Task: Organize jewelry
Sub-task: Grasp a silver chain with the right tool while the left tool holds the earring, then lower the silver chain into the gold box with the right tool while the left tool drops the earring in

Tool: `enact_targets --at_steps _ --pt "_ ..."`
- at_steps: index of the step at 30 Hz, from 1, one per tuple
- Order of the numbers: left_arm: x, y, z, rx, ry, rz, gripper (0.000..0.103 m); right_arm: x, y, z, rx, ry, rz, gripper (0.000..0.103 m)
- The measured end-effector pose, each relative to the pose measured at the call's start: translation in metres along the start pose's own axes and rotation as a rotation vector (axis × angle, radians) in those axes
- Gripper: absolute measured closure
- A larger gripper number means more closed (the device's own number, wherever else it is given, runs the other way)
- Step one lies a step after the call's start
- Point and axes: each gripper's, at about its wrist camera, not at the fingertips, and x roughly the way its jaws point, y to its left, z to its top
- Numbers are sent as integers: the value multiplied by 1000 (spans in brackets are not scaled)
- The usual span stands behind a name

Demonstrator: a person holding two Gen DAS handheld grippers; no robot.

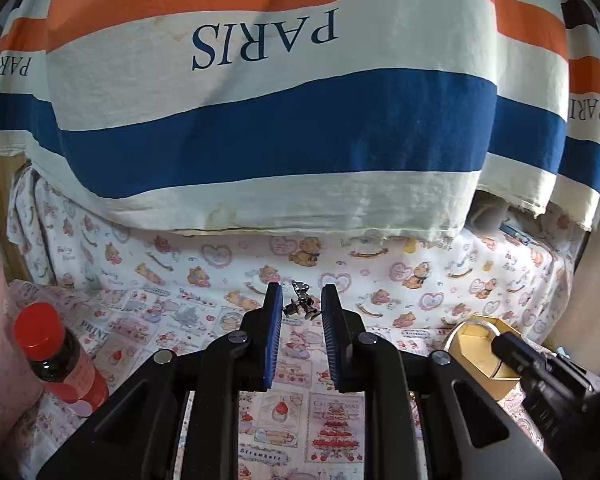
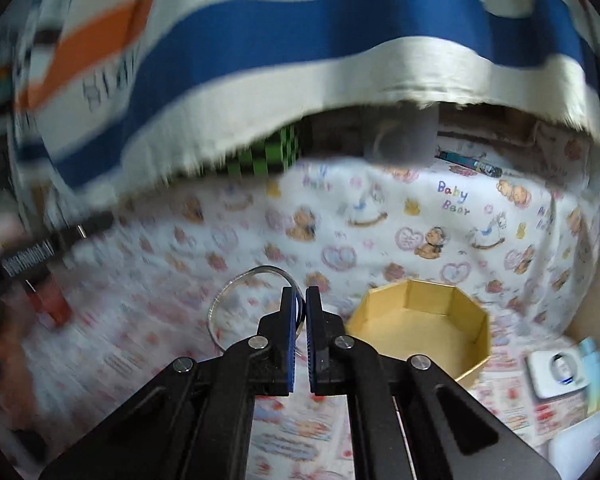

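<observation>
Bangle (image 2: pixel 236 300) rim clamped in right gripper (image 2: pixel 300 292) jaws beside gold box (image 2: pixel 476 320); left gripper (image 1: pixel 300 292) jaws apart around earrings (image 1: pixel 300 304).

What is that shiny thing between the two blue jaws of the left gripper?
In the left wrist view, small silver earrings lie on the printed cloth between the open jaws of the left gripper, near the tips, untouched.

Right gripper (image 2: pixel 299 300) pinched tight on a clear bangle (image 2: pixel 236 284), ring held up above the printed cloth (image 2: pixel 380 216). Just right, an open gold octagonal box (image 2: pixel 452 300). Striped fabric (image 2: pixel 260 40) overhead. Left side blurred.
</observation>
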Motion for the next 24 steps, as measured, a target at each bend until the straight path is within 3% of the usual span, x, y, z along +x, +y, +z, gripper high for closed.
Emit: enact_targets --at_steps 3,7,11,14,18,24 --pt "9 1 -4 8 25 12 84 -5 -7 5 25 -12 3 98" --pt "18 -2 -9 -2 81 -54 84 -17 -19 14 68 -18 -2 98" --pt "19 -15 -16 33 96 -104 84 -11 -36 21 69 46 -37 98" --pt "25 -27 -24 37 136 -91 84 -11 -56 24 86 65 -81 98" --pt "39 -48 -24 6 261 -225 84 1 -90 26 178 154 -161 98" --pt "62 -110 -22 17 415 -431 84 7 -116 19 224 208 -150 98"
